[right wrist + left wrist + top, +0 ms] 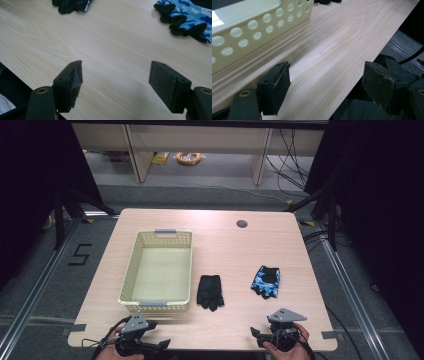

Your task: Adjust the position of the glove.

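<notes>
Both grippers, left (162, 343) and right (254, 334), gape empty at the near edge of the pale wooden table (225, 250), while the black fabric glove (209, 291) and blue camouflage glove (266, 281) point fingers toward them.

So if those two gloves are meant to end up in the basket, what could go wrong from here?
1. The black glove lies limp and flat on the table; the open left hand-held gripper might pinch only a finger, letting it slip out.
2. That glove sits right beside the basket, which looks light, so a reaching jaw could nudge it.
3. The blue camouflage glove has the longer trip from the right hand-held gripper side and may snag on the basket rim.
</notes>
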Demonstrator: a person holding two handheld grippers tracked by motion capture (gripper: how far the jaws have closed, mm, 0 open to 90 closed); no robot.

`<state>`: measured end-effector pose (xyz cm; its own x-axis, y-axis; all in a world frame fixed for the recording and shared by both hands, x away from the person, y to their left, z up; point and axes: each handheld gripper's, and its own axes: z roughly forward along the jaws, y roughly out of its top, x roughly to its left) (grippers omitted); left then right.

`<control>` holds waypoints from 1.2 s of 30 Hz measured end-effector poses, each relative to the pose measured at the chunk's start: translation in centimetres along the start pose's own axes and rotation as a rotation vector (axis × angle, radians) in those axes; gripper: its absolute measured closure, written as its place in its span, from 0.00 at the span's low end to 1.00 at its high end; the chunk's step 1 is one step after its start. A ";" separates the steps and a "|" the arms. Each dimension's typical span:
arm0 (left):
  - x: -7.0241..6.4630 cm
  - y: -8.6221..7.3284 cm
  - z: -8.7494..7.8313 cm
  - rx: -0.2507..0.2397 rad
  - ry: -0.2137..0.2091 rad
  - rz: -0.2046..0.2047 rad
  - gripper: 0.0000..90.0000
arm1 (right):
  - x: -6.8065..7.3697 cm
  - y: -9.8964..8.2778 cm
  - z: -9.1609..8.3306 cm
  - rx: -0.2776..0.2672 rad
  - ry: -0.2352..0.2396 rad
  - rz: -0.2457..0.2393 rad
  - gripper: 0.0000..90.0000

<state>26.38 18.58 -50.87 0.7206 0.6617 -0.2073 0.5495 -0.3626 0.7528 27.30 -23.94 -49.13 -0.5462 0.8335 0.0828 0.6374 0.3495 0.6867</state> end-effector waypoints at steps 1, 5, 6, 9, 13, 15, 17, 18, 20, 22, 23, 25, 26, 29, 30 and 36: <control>0.1 0.0 -0.1 0.014 0.001 0.013 0.24 | -0.1 0.1 -0.1 0.009 0.011 -0.007 0.31; 0.0 0.0 0.0 0.000 0.001 -0.003 0.24 | -0.2 0.1 -0.1 -0.014 -0.027 -0.017 0.31; 0.2 0.1 -0.2 0.030 0.004 0.017 0.24 | -0.3 0.1 0.0 -0.019 -0.020 -0.012 0.31; 0.0 0.0 0.0 0.003 -0.001 -0.007 0.24 | -0.3 0.2 -0.1 -0.012 -0.005 0.014 0.31; 0.0 0.0 0.0 0.007 -0.001 -0.003 0.24 | -0.2 0.3 -0.1 -0.022 -0.022 0.013 0.31; 0.2 0.1 -0.1 0.028 0.004 0.014 0.24 | -0.2 0.4 0.0 -0.024 -0.023 0.018 0.31; 0.1 0.1 -0.1 0.020 0.009 0.013 0.24 | -0.2 0.4 0.0 -0.025 -0.028 0.019 0.31; 0.2 0.1 -0.2 0.030 0.004 0.014 0.24 | -0.3 0.5 0.2 -0.040 -0.024 -0.009 0.31; 0.2 0.1 -0.1 0.028 0.001 0.008 0.24 | -0.2 0.7 0.2 -0.039 -0.022 -0.003 0.31; -0.1 0.0 0.0 0.005 -0.002 -0.032 0.24 | 0.0 0.8 0.2 -0.033 -0.012 0.028 0.31; -0.1 0.0 0.0 -0.001 0.002 -0.033 0.24 | -0.1 0.9 0.4 -0.048 -0.009 0.013 0.31; -0.1 0.0 0.0 -0.001 0.002 -0.032 0.24 | -0.1 1.0 0.4 -0.055 -0.015 -0.012 0.31; 0.0 0.1 0.0 -0.001 0.004 -0.018 0.24 | 0.0 1.1 0.4 -0.044 -0.021 0.011 0.31; -0.1 0.0 0.1 0.000 0.002 -0.031 0.24 | 0.2 1.5 0.6 -0.051 -0.009 0.016 0.32; -0.1 0.0 0.1 0.000 0.002 -0.031 0.24 | 0.3 1.7 0.7 -0.053 -0.006 0.016 0.32; 0.1 0.1 0.0 0.015 0.007 -0.015 0.24 | 0.5 3.2 1.4 -0.083 -0.008 0.001 0.33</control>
<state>26.47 18.58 -50.85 0.7090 0.6720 -0.2141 0.5667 -0.3621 0.7400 29.83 -21.84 -47.87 -0.5413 0.8372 0.0780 0.5902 0.3123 0.7444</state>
